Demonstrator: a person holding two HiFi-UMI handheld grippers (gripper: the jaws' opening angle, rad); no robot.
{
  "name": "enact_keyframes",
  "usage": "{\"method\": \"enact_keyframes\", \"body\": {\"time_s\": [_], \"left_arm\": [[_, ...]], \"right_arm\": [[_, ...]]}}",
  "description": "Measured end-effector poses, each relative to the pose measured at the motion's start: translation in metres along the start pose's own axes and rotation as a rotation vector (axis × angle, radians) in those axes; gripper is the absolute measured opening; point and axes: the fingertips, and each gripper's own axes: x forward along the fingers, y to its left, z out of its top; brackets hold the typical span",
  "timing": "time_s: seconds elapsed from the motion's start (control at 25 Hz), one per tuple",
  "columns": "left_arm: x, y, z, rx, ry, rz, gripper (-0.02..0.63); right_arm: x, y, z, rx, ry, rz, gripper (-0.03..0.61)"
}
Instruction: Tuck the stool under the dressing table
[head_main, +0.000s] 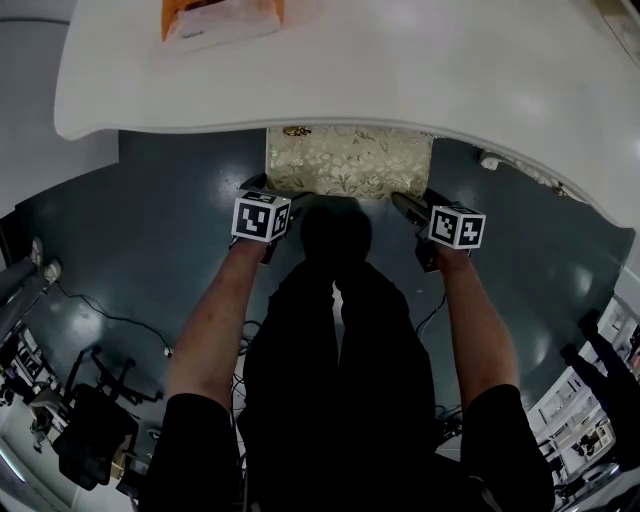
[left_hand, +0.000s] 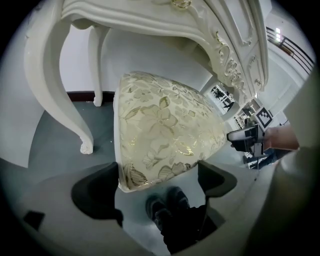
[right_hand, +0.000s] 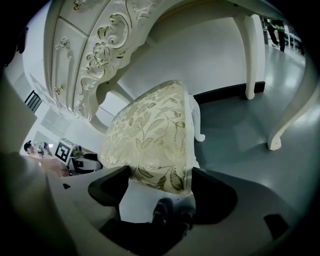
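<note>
The stool, with a gold floral seat, stands partly under the white dressing table. My left gripper is at the seat's near left corner and my right gripper at its near right corner. In the left gripper view the seat corner fills the gap of the left gripper and touches both jaws. In the right gripper view the seat likewise spans the right gripper from jaw to jaw. The stool's legs are mostly hidden.
An orange packet lies on the tabletop. Curved white table legs stand on either side of the stool on the dark floor. Cables and black equipment lie at the lower left. My shoes are just behind the seat.
</note>
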Motion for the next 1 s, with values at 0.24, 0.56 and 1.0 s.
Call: {"method": "enact_keyframes", "body": {"time_s": [0.24,0.56,1.0], "left_arm": [[-0.009,0.004,0.002,0.005,-0.039,0.009,0.502],[-0.014,-0.002,0.009,0.007,-0.06,0.005,0.503],[0.015,0.024,0.068,0.041,-0.068,0.028,0.503]], "right_arm": [[-0.002,0.005,0.001,-0.019,-0.027,-0.023,0.416],[-0.009,0.01,0.015,-0.04,-0.051,-0.017,0.416],[0.018,-0.005,0.065,-0.022,-0.101,-0.027,0.416]]}}
